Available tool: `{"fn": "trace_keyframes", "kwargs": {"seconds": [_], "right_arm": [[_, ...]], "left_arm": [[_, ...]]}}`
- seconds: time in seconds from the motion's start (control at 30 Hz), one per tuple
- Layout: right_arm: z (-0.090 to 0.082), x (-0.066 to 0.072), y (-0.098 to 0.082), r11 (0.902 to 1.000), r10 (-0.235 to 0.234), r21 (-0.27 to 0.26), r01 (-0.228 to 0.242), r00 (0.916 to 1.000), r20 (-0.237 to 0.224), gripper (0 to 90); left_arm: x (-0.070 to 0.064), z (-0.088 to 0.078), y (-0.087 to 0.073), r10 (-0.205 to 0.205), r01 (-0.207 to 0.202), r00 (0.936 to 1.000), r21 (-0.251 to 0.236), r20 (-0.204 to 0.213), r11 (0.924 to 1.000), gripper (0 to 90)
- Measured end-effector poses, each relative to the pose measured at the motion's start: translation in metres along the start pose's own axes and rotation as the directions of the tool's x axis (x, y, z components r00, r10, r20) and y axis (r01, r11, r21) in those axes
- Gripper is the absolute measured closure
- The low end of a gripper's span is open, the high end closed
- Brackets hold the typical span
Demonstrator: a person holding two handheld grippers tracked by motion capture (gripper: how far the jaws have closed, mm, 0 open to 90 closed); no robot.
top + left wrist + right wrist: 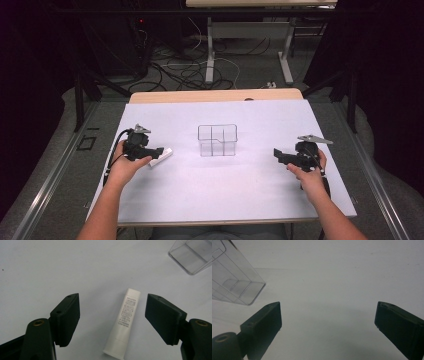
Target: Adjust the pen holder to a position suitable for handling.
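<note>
A small white tube (123, 323) with fine print lies flat on the white table sheet, seen at the left in the high view (161, 156). My left gripper (112, 320) (156, 151) hovers over it with one jaw on each side; the pads stand apart from the tube, so it is open. A clear plastic divided organizer (217, 140) stands at the table's middle, its corner showing at the top right of the left gripper view (191, 255) and the upper left of the right gripper view (234, 282). My right gripper (328, 325) (278, 154) rests at the right, open, with bare sheet between its jaws.
The white sheet (220, 190) covers most of the tabletop, with a wooden edge (215, 95) at the far side. Beyond the table lie floor cables (185, 70) and a desk frame (210, 55). Dark curtains flank both sides.
</note>
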State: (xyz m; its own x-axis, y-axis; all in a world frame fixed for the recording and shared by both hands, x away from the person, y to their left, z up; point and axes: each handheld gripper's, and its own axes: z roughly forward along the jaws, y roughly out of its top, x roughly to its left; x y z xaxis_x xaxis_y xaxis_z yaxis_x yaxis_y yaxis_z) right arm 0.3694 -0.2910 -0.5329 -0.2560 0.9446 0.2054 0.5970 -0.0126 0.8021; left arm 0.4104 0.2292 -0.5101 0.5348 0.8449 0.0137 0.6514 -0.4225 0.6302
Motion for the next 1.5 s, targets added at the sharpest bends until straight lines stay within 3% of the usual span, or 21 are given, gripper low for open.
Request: {"fn": "trace_keyframes", "kwargs": {"seconds": [0.2,0.27,0.6,0.67,1.13,1.5], "right_arm": [[0.000,0.000,0.000,1.0000,0.001,0.001,-0.001,1.0000,0.000,6.8],[0.000,0.000,0.000,1.0000,-0.001,0.002,0.001,1.0000,-0.001,6.8],[0.001,0.000,0.000,1.0000,-0.004,0.003,0.004,1.0000,-0.003,6.9],[0.001,0.000,0.000,1.0000,-0.004,0.004,0.004,1.0000,-0.003,6.9],[0.002,0.000,-0.001,0.9999,-0.008,0.009,0.008,1.0000,-0.005,6.9],[0.002,0.000,-0.001,0.9999,-0.005,0.011,0.005,1.0000,-0.005,6.9]], "left_arm": [[-0.002,0.006,-0.001,0.032,-0.031,0.9995,0.030,-0.009,0.9991,30.0],[-0.003,0.008,-0.001,0.042,-0.042,0.9991,0.048,0.007,0.9980,32.2],[-0.007,0.017,-0.006,0.077,-0.080,0.9967,0.132,0.024,0.9881,38.0],[-0.008,0.018,-0.006,0.097,-0.100,0.9950,0.136,0.026,0.9857,40.2],[-0.010,0.029,-0.007,0.119,-0.127,0.9915,0.201,0.052,0.9713,54.7],[-0.013,0.029,-0.006,0.134,-0.146,0.9884,0.205,0.072,0.9678,67.4]]}}
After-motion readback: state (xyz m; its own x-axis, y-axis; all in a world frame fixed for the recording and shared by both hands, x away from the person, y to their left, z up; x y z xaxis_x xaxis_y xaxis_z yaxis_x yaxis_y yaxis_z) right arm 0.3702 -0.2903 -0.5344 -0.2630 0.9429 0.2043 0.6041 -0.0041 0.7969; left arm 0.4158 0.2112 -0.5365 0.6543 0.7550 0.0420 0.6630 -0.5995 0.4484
